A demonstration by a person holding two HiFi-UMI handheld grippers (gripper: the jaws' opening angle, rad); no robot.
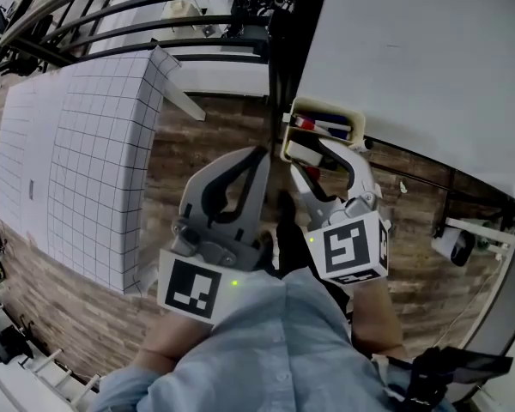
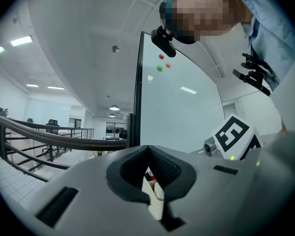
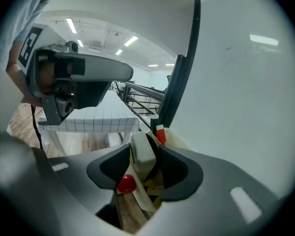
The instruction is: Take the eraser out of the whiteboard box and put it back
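A cream whiteboard box (image 1: 358,125) hangs at the lower left corner of the whiteboard (image 1: 429,58). It holds red and blue markers (image 1: 322,127) and the white eraser (image 1: 302,154). My right gripper (image 1: 323,170) is open at the box, one finger on each side of the eraser. In the right gripper view the eraser (image 3: 141,156) stands between the spread jaws of that gripper (image 3: 146,149), with a red marker cap (image 3: 126,183) below it. My left gripper (image 1: 261,153) hovers just left of the box, its tips together. In the left gripper view, the box (image 2: 157,203) shows past those shut jaws (image 2: 148,154).
A table with a grid-patterned cover (image 1: 94,161) stands to the left on the wood floor (image 1: 206,136). The whiteboard's black post (image 1: 285,58) and black railings (image 1: 137,15) run behind. A white device (image 1: 455,243) lies at the right. Coloured magnets (image 2: 161,67) dot the board.
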